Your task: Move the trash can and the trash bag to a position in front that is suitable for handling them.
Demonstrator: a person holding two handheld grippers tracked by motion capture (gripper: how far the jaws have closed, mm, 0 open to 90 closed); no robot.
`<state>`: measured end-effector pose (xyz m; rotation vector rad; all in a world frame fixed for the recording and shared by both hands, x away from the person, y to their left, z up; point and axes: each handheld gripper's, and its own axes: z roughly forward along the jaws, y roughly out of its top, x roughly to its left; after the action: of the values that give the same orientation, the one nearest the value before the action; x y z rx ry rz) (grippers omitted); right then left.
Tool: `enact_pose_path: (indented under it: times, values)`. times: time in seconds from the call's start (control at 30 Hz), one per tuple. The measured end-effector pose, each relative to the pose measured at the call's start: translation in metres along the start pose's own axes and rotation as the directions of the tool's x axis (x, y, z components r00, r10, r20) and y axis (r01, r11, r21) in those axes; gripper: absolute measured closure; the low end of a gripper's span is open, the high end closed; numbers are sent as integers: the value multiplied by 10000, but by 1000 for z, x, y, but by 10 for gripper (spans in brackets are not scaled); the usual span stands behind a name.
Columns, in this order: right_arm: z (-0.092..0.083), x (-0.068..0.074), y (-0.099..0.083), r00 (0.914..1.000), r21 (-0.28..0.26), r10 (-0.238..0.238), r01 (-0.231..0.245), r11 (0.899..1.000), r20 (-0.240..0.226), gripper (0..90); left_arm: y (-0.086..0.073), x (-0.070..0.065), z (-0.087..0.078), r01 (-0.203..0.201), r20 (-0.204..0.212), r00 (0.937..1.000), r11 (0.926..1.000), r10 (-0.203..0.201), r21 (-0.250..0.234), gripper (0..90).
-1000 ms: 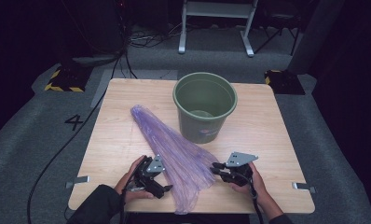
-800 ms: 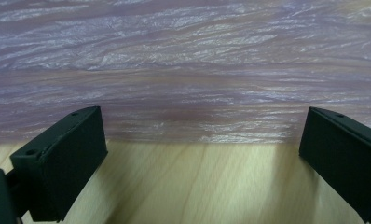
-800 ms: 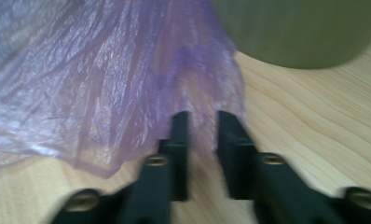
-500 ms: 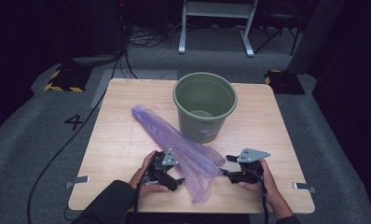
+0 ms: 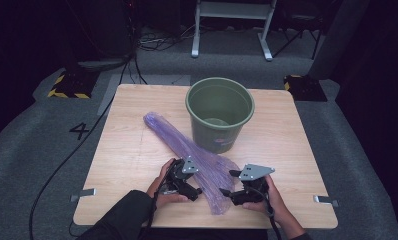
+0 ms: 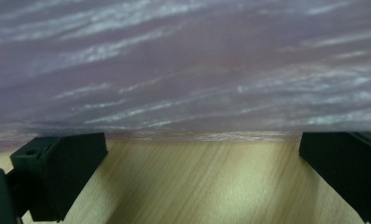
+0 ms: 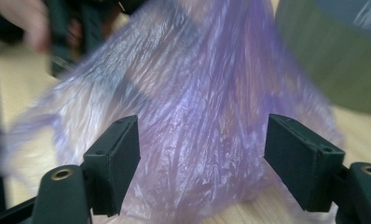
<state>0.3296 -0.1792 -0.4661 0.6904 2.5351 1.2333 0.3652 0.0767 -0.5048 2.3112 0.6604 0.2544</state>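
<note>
The purple plastic bag [image 5: 197,155] lies flat beside the green bucket [image 5: 219,112], not yet lining it; right gripper [image 5: 226,183], jaws just opened, straddles its end unclamped; left gripper [image 5: 197,182] stands apart at its edge

The high view is dim at its edges, the floor and background nearly black, while the wooden table [image 5: 137,165] is evenly lit from above with only soft, short shadows. In the left gripper view the purple bag [image 6: 183,65] is soft and out of focus, with pale glare streaks. The right gripper view shows blur at its upper left, and the green bucket [image 7: 333,60] is unsharp.
</note>
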Motion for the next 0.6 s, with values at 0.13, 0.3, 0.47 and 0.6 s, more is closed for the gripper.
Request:
enact_pose_path:
  times: [0.13,0.3,0.47,0.6]
  values:
    - [17,-2,-6,9991,548,67,-89,9985,408,373,1,0,1,45,9,10000,10000,-45,-1,3]
    - [24,-10,-15,9986,920,-86,37,9957,529,683,0,1,0,-120,169,9998,9999,120,-21,5]
    - [21,-22,-23,9991,879,60,-98,9961,432,819,-6,8,-5,-258,279,9993,9997,259,-16,5]
    - [14,-33,-28,9985,863,206,-249,9960,507,819,-12,13,-11,-253,316,9992,9997,255,-60,4]
